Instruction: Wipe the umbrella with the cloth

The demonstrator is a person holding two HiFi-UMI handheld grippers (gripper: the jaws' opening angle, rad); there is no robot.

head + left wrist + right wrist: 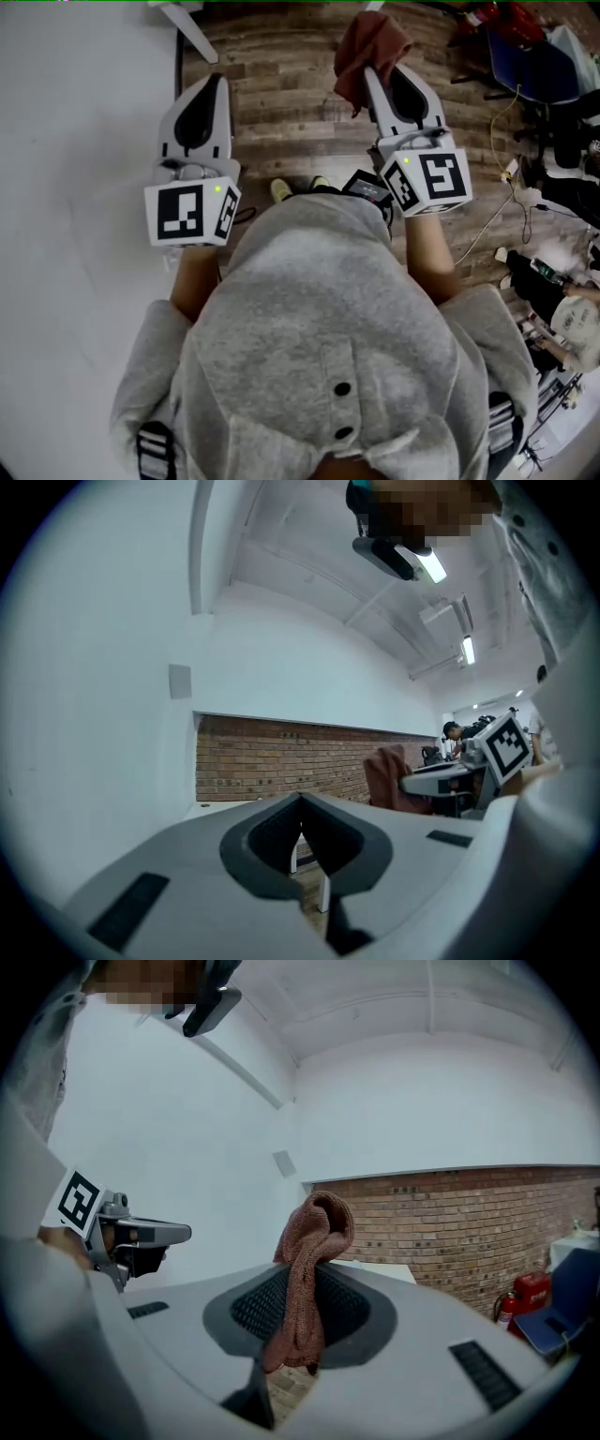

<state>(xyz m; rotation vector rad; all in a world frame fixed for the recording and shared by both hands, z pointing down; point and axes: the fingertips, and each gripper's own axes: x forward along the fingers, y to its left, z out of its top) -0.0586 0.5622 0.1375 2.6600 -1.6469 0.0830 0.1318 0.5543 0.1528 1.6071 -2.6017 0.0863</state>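
Fingers of the right gripper (pixel 372 80) squeeze the cloth (pixel 367 42), the left gripper (pixel 214 84) is closed on nothing; hold the cloth tight for wiping.

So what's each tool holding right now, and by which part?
The right tool is shut on the brown cloth, pinched mid-length: a fold sticks up above the jaws, ends hang below. The left tool is shut, empty.

Cannot see the cloth (pixel 314 1227) where pinched inside the right tongs (pixel 300 1274); cannot sort the clutter (pixel 555 103) cut off at the head view's right edge.
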